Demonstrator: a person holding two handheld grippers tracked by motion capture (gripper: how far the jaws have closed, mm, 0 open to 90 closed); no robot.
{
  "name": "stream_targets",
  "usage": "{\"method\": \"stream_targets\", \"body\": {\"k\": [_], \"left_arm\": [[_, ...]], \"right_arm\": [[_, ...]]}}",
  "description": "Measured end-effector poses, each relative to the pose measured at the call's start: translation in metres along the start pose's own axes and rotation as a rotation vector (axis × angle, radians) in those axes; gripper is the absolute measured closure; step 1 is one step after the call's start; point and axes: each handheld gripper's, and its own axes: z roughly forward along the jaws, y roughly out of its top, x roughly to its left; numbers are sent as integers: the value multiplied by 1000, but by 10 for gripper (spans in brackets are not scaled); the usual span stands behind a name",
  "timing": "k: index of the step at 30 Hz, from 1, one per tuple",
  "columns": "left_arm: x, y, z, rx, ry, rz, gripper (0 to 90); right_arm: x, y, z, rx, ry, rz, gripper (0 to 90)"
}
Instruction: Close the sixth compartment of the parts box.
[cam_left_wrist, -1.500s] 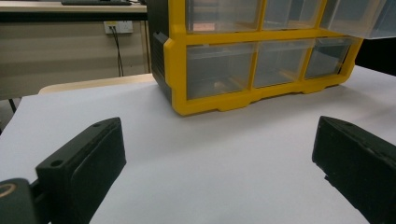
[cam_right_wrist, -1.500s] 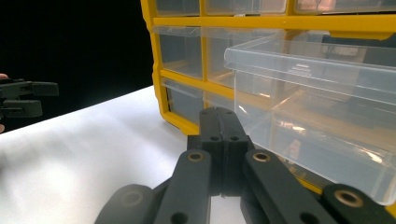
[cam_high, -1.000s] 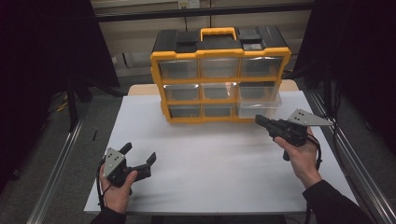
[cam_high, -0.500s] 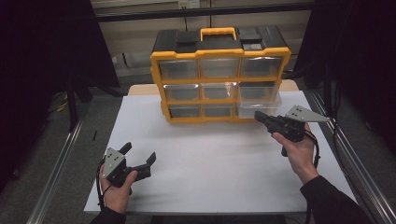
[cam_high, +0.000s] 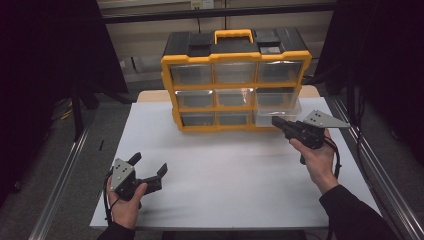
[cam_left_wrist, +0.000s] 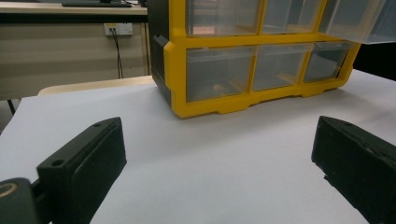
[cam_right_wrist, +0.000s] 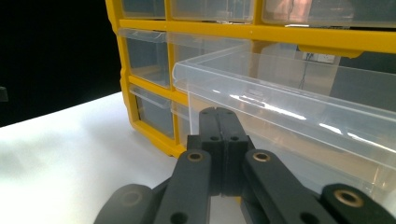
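A yellow and black organizer (cam_high: 235, 75) with clear drawers stands at the back of the white table (cam_high: 225, 170). One clear drawer (cam_high: 280, 114) on its right side is pulled partway out; it looks empty in the right gripper view (cam_right_wrist: 289, 107). My right gripper (cam_high: 275, 121) is shut with nothing between its jaws, and its tips (cam_right_wrist: 223, 114) sit right at the drawer's front wall, below the rim. My left gripper (cam_high: 150, 164) rests open on the table's front left, pointing at the organizer (cam_left_wrist: 261, 98), with bare table between its jaws (cam_left_wrist: 222, 140).
Metal frame rails (cam_high: 380, 170) run along both sides of the table. A beige desk edge and a wall socket (cam_left_wrist: 116, 29) lie behind the organizer. Open white surface stretches between the two grippers.
The right gripper has crept slightly closer to the pulled-out drawer. The left gripper has stayed where it was.
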Motion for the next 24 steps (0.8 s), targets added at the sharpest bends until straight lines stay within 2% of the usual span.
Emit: {"method": "stream_targets", "body": {"k": [9,12,13,21,24], "left_arm": [[1,0,0,1,9,0,30],[0,0,1,-10,7,-22,30],[0,0,0,-8,5,-7,30],[0,0,0,-9,7,-7,30],[1,0,-1,3,13,8,30]], "right_arm": [[-3,0,3,-2,-33,-8,900],[-4,0,4,-3,-38,0,899],[-4,0,4,-3,-38,0,899],[-4,0,6,0,-38,3,899],[-4,1,6,-3,-33,3,898]]}}
